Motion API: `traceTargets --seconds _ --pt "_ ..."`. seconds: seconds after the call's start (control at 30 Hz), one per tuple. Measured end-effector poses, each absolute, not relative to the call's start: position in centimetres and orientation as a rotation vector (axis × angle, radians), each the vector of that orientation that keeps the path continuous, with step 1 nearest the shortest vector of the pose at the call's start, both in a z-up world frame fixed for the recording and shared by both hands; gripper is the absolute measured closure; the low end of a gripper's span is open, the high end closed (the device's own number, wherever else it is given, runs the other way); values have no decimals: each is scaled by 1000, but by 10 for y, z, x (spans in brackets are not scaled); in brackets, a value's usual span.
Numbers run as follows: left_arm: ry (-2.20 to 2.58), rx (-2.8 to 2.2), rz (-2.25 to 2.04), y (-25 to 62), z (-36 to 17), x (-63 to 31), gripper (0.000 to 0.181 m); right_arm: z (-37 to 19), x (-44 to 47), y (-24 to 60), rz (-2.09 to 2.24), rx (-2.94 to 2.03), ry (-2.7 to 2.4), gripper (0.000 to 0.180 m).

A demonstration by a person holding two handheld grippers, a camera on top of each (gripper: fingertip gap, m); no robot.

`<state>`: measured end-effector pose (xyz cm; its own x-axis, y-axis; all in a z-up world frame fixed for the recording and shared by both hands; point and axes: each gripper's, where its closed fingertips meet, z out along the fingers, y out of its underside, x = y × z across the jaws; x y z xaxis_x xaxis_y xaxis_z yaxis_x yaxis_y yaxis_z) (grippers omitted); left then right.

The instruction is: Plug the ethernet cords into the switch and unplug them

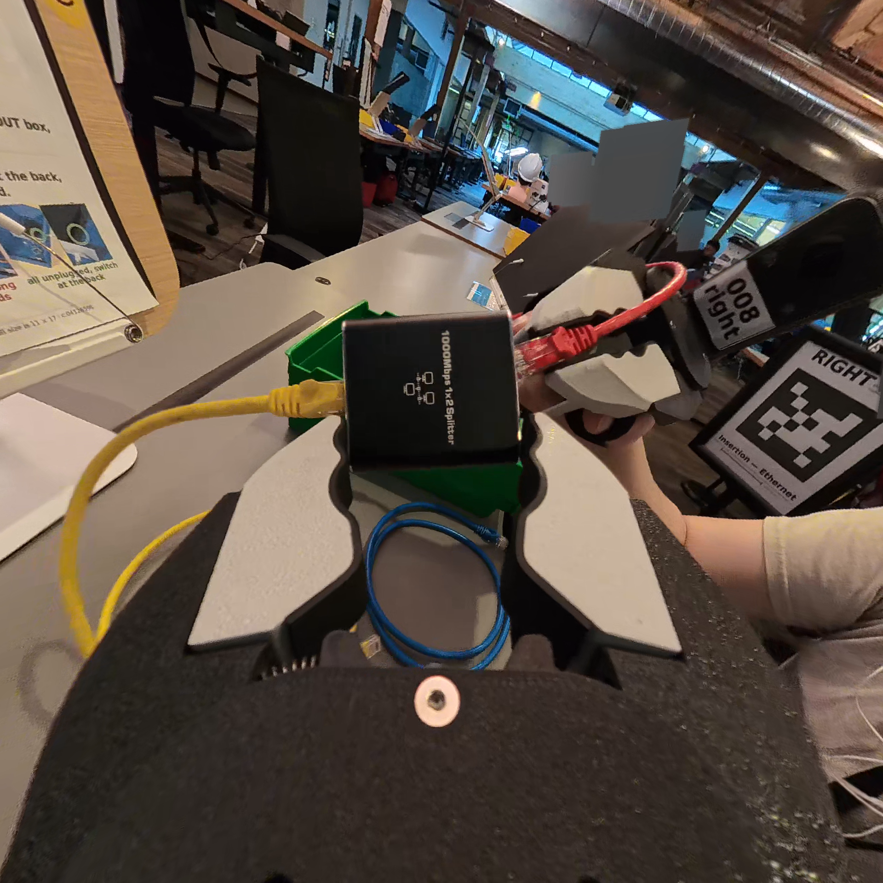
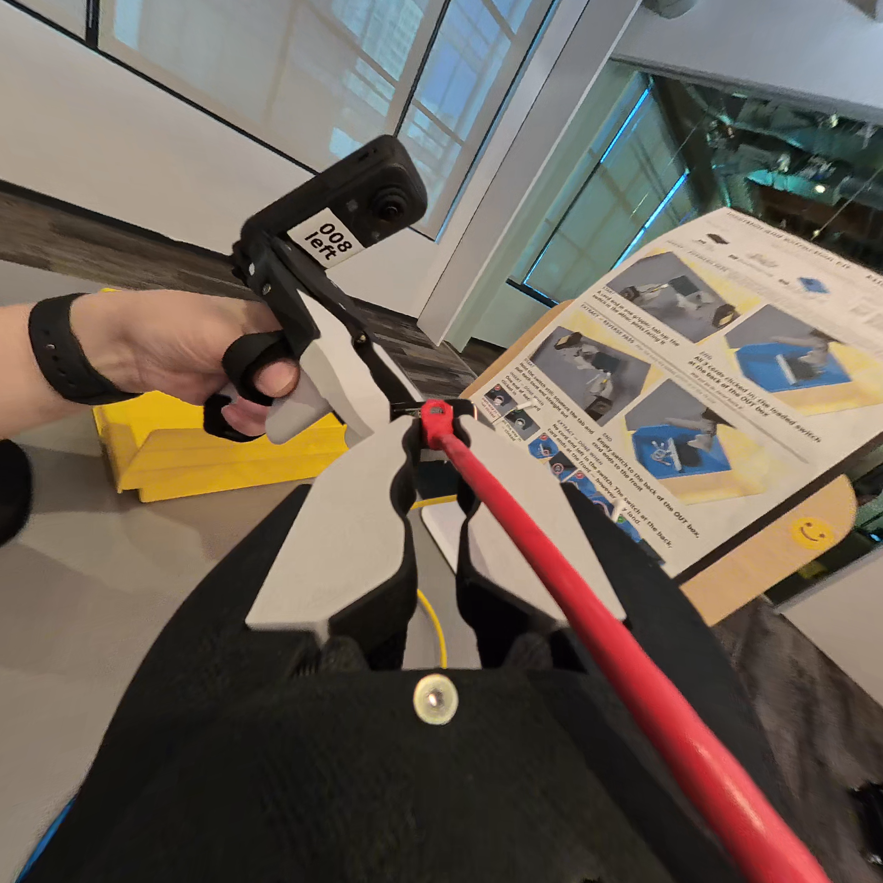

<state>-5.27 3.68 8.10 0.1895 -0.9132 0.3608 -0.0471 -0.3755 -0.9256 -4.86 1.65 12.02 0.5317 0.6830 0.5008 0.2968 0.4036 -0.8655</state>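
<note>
Left gripper (image 1: 432,458) clamps the small black box-shaped switch (image 1: 430,389) aloft — steadying it while the right gripper (image 1: 549,363), pinching the red ethernet cord's plug (image 1: 556,346), aligns with its port.

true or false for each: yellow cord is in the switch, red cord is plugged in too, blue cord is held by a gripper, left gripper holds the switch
1. The yellow cord is plugged into the switch. True.
2. The red cord is plugged in too. False: its plug is at the switch's side, not visibly seated, held by the right gripper.
3. A gripper holds the blue cord. False: it lies coiled on the table.
4. The left gripper holds the switch. True.
</note>
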Motion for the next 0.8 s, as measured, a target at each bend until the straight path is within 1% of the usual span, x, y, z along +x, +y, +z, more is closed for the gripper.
traceTargets --seconds 0.13,0.37,0.8 --pt "960 -1606 -1238 37 81 -52 113 120 -48 14 294 -1179 -1056 166" --pt "904 -1658 -1108 42 81 -51 113 120 -47 18 75 -1137 -1070 166" --pt "857 -1596 -988 36 99 -52 113 132 -46 13 159 -1018 -970 166"
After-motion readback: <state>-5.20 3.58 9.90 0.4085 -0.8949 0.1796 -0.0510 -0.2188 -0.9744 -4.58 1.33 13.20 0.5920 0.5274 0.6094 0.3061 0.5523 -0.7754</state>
